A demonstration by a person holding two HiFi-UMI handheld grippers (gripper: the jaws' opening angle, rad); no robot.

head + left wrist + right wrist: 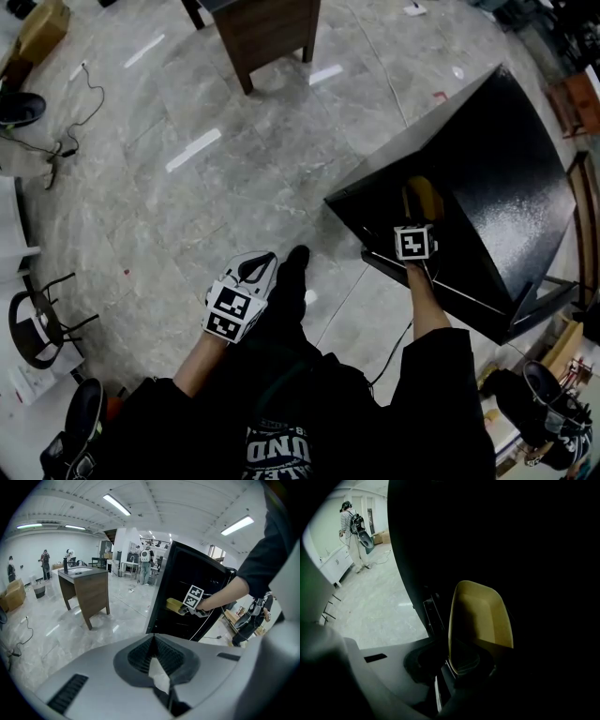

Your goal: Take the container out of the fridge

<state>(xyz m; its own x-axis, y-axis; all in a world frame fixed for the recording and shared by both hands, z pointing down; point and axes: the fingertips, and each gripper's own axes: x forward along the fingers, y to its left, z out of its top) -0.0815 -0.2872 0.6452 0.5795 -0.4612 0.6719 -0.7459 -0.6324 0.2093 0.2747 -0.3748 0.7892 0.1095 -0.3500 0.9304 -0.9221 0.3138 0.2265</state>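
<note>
My right claw [457, 667] is clamped on the near rim of the yellow container [480, 616], which sits inside the black fridge [497, 169] at two o'clock. Grasp made, I judge; pulling it out remains. My left claw [159, 679] hangs closed at seven o'clock.

Below me, a grey marble-tiled floor [187, 197] mirrors the ceiling strip lights [116, 504]. Landmark: a dark wooden table [86, 585]. Left of the table, a cardboard box [13, 595] and a loose black cable [80, 117]; behind the table, a white wall [28, 545].
</note>
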